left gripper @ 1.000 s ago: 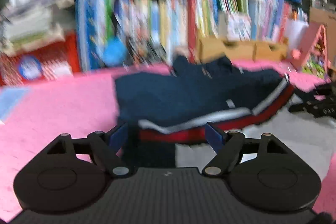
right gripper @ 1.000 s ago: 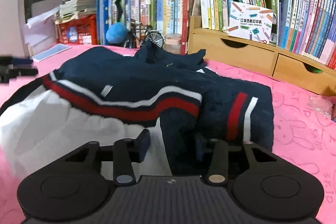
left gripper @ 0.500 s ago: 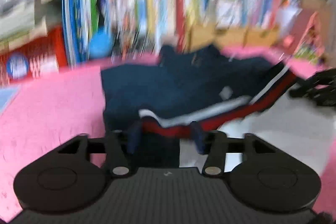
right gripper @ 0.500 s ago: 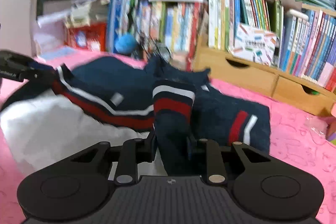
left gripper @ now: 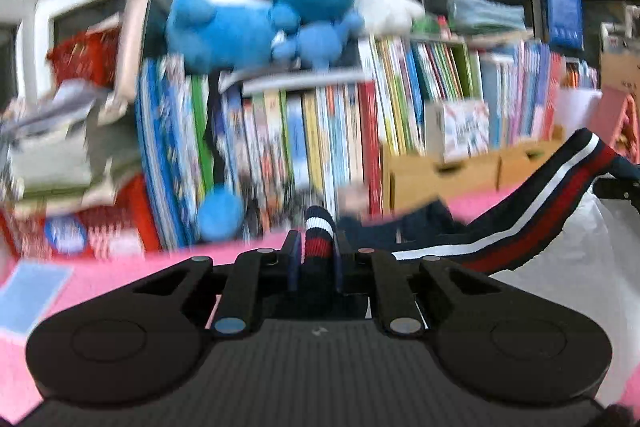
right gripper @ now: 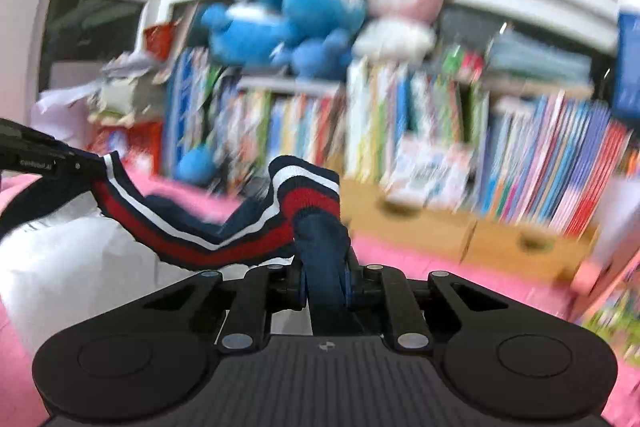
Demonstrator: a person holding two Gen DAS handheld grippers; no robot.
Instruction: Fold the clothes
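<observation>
Your left gripper (left gripper: pixel 316 251) is closing its jaws on the striped hem of the navy jacket (left gripper: pixel 532 211). A bunched fold of navy, white and red ribbing stands up between the pads, pinched.

From that grip the hem band runs rightward and upward across the left wrist view, off the pink table cover (left gripper: pixel 100 267). White lining (left gripper: pixel 560 267) hangs below it.

In the right wrist view the same band sags in a curve from the far left to your right gripper (right gripper: pixel 326 267). Its jaws are also closing, with a thick wad of navy fabric squeezed between the pads and the striped cuff folded over above them.

The jacket hangs raised between both grippers, over the pink cover.

Behind: bookshelf (right gripper: pixel 400 131), blurred, with blue plush toys (right gripper: pixel 288 23) on top.
</observation>
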